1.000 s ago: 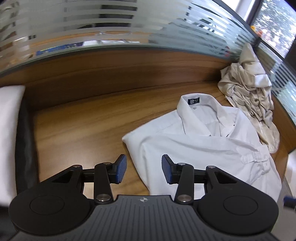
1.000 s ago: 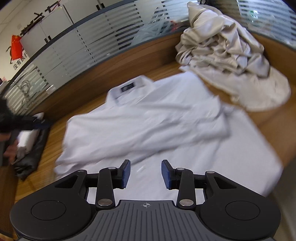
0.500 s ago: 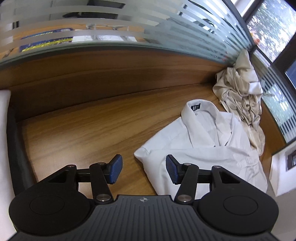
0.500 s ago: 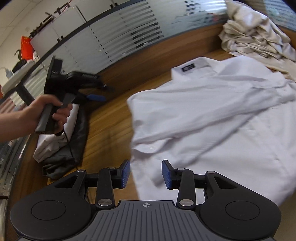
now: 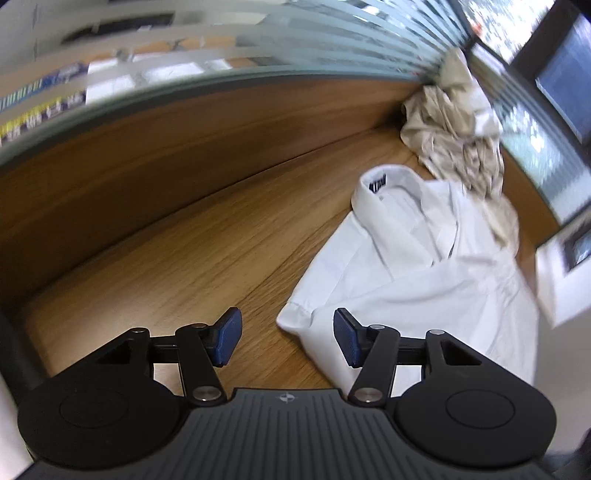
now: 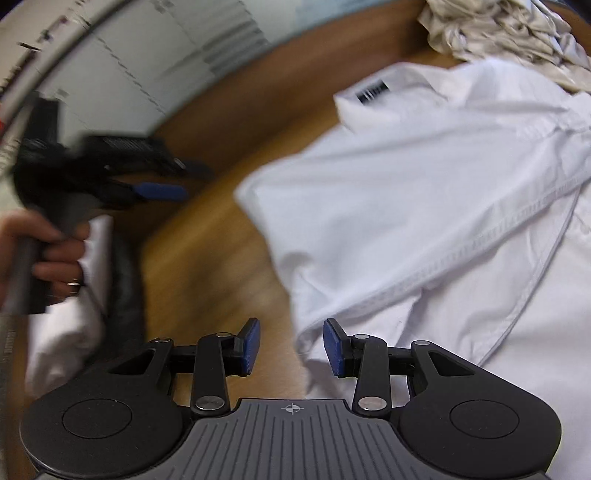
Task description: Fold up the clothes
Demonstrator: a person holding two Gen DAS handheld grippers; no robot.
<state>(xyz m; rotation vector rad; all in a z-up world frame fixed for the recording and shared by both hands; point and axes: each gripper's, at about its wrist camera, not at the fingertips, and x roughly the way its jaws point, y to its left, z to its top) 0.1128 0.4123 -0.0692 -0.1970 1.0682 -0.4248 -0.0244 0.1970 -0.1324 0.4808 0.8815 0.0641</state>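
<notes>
A white collared shirt (image 5: 424,280) lies flat on the wooden table (image 5: 184,240), sleeve folded across its front. My left gripper (image 5: 288,334) hovers at the shirt's near left corner. Its jaws are opening, and the corner shows in the gap with neither pad pressing on it. In the right wrist view the shirt (image 6: 424,192) fills the right side. My right gripper (image 6: 291,347) is open over the shirt's left edge, which shows in the gap, untouched by the pads. The left gripper (image 6: 181,181) appears there too, held in a hand (image 6: 55,254).
A crumpled beige pile of clothes (image 5: 454,136) sits at the far right corner, touching the shirt; it also shows as the beige pile (image 6: 509,33). Folded white cloth (image 6: 66,332) on a dark item (image 6: 125,280) lies at the left. A striped glass partition (image 5: 221,55) backs the table.
Both grippers have swung left along the shirt, so it now sits further right in both views. The left jaws stand wider. The left gripper and its hand came into the right wrist view.
</notes>
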